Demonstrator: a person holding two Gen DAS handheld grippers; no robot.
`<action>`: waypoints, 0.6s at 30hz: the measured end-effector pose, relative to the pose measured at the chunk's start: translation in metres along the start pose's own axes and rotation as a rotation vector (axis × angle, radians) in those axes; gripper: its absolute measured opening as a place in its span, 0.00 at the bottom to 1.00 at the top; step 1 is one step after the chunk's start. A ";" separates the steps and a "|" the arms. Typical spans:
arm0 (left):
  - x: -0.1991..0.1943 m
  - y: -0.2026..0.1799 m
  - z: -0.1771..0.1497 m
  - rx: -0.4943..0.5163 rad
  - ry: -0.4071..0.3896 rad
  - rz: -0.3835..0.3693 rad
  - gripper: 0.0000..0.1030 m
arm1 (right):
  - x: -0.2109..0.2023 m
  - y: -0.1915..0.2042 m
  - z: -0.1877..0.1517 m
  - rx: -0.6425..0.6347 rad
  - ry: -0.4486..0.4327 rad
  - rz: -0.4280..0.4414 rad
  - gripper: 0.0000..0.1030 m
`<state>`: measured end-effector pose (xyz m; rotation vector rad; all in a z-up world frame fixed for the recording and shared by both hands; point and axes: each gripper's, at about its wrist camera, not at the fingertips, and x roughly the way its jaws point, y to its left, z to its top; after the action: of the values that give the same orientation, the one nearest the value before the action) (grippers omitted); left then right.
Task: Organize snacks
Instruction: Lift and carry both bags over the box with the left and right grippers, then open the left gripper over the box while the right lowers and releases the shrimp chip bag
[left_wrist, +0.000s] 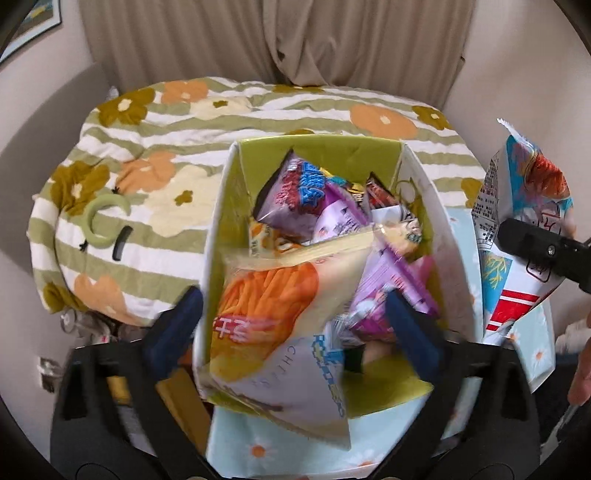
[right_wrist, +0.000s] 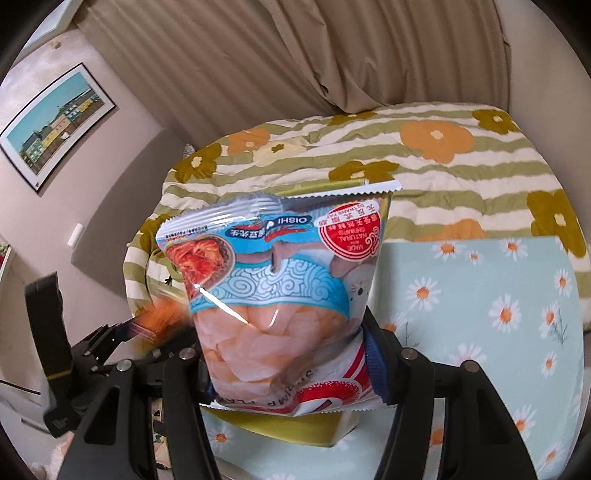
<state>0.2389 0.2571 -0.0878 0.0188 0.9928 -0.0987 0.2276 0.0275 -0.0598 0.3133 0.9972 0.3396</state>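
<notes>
A framed picture (right_wrist: 55, 125) is hanging left of the snack box (left_wrist: 221, 206); the striped bed (left_wrist: 122, 177) is lying behind it. Left jaws standing open, blurred orange bag (left_wrist: 273, 317) dropping in. Right jaws gripping the shrimp bag (right_wrist: 280, 295), hiding the box.

Left gripper (left_wrist: 291, 325): black frame, two dark blue pads (left_wrist: 173, 328) on the jaws, blurred here. Right gripper (right_wrist: 288, 354): matte black linkage arms studded with round silver pivot bolts, a blue pad (right_wrist: 373, 365) edging one of the jaws. A bare hand (left_wrist: 581, 373) shows at frame edge
</notes>
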 end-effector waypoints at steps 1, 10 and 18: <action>0.000 0.001 -0.002 0.001 -0.003 -0.004 0.99 | 0.002 0.004 -0.002 0.003 0.004 -0.011 0.55; -0.007 0.036 -0.010 -0.088 -0.011 -0.107 0.99 | 0.007 0.017 -0.003 0.003 0.011 -0.061 0.55; -0.022 0.051 -0.007 -0.093 -0.050 -0.087 0.99 | 0.024 0.024 0.014 -0.003 0.021 -0.038 0.56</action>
<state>0.2258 0.3096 -0.0743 -0.1118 0.9475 -0.1314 0.2480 0.0581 -0.0612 0.2879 1.0214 0.3107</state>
